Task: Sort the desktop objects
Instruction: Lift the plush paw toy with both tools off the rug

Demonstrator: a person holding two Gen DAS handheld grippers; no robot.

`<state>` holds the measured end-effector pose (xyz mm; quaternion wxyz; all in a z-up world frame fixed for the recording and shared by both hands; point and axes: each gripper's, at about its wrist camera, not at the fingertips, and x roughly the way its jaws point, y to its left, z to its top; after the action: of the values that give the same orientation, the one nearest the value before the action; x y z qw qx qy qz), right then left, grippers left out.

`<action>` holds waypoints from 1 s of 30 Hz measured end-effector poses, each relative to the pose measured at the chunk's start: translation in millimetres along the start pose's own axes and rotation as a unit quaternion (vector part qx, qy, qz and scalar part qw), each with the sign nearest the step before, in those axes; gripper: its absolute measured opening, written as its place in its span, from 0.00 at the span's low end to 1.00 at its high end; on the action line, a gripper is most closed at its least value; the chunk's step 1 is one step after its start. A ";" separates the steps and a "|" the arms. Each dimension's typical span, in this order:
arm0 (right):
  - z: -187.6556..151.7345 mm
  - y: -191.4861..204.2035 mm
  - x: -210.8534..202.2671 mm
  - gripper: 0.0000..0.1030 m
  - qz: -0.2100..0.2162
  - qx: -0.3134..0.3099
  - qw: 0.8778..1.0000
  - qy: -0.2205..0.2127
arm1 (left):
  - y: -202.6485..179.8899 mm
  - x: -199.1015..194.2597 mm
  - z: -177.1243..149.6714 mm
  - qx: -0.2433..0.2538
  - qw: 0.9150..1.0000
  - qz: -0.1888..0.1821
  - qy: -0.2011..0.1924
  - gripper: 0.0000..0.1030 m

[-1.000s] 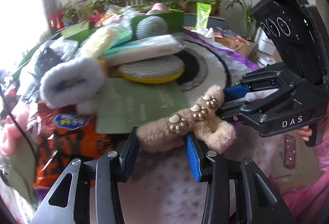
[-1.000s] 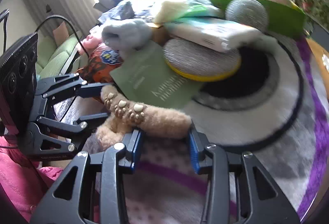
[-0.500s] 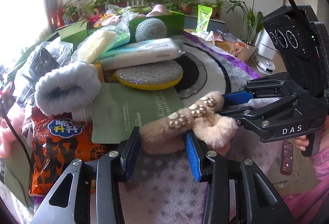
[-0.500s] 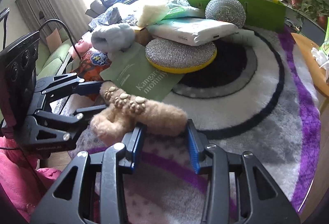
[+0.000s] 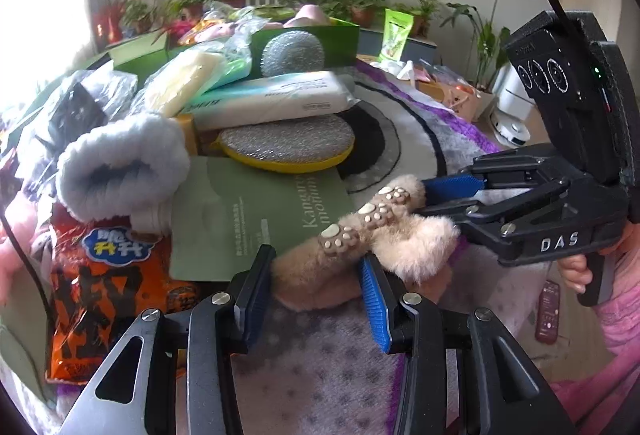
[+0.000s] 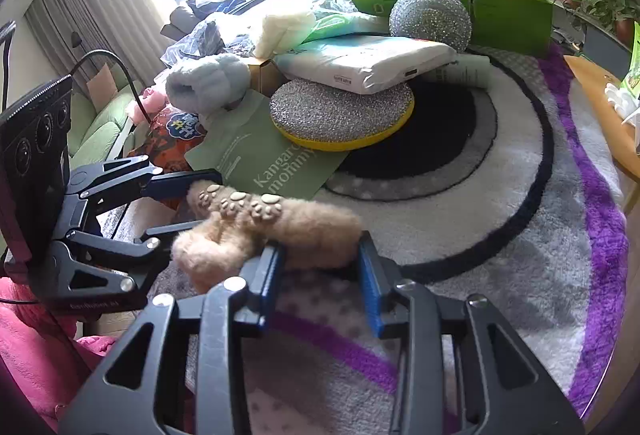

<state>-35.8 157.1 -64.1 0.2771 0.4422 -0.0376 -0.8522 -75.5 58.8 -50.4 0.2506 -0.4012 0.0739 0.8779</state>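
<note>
Grippers are sharing one plush [image 5: 352, 235]: the left gripper [image 5: 316, 295] is pinching one furry end and the right gripper [image 6: 320, 267] the other, likely so it is not sagging while lifted. Both are pointing forward, low over the rug's [image 6: 520, 235] near edge, beside the green packet [image 6: 264, 159].
</note>
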 end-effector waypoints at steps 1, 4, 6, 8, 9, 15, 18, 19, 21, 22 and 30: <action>0.9 -1.3 0.5 0.40 0.003 0.000 1.000 0.000 | -0.7 0.6 0.0 0.002 1.000 0.008 0.004 0.41; 3.0 -4.0 2.9 0.42 0.018 -0.007 1.000 0.003 | 0.2 1.2 1.2 -0.006 1.000 0.011 0.007 0.41; 3.9 -4.2 3.7 0.40 0.025 -0.010 1.000 0.005 | 1.2 2.5 2.2 -0.012 1.000 0.011 0.010 0.41; 3.9 -1.8 4.0 0.33 0.033 -0.015 0.999 0.008 | 0.0 3.2 2.6 -0.010 1.000 0.013 0.012 0.41; 3.5 0.2 3.6 0.32 0.028 -0.021 0.999 0.007 | -1.1 3.4 3.0 -0.006 1.000 0.013 0.013 0.41; 2.1 5.4 -8.8 0.30 0.009 -0.017 1.000 -0.009 | -2.3 -0.1 5.7 -0.007 1.000 -0.004 0.011 0.39; 2.1 7.4 -17.6 0.30 -0.005 -0.017 1.000 -0.019 | -6.1 -3.6 10.9 0.001 1.000 -0.006 0.003 0.39; 2.6 6.8 -20.4 0.30 -0.007 -0.016 1.000 -0.022 | -7.6 -4.7 12.9 0.004 1.000 -0.005 0.001 0.39; 4.4 5.9 -25.4 0.30 -0.009 -0.014 0.999 -0.029 | -9.0 -6.1 16.4 0.005 1.000 -0.006 -0.002 0.39; 5.3 5.9 -26.5 0.30 -0.011 -0.013 0.999 -0.031 | -9.8 -6.4 18.7 0.006 1.000 -0.007 -0.002 0.39; 12.2 4.8 -38.2 0.31 -0.015 -0.014 0.999 -0.047 | -16.9 -13.5 33.3 0.025 1.000 0.001 -0.015 0.39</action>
<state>-25.8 170.1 -27.2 0.2686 0.3978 -0.0318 -0.8767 -81.7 79.2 -17.0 0.2604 -0.3820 0.0923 0.8819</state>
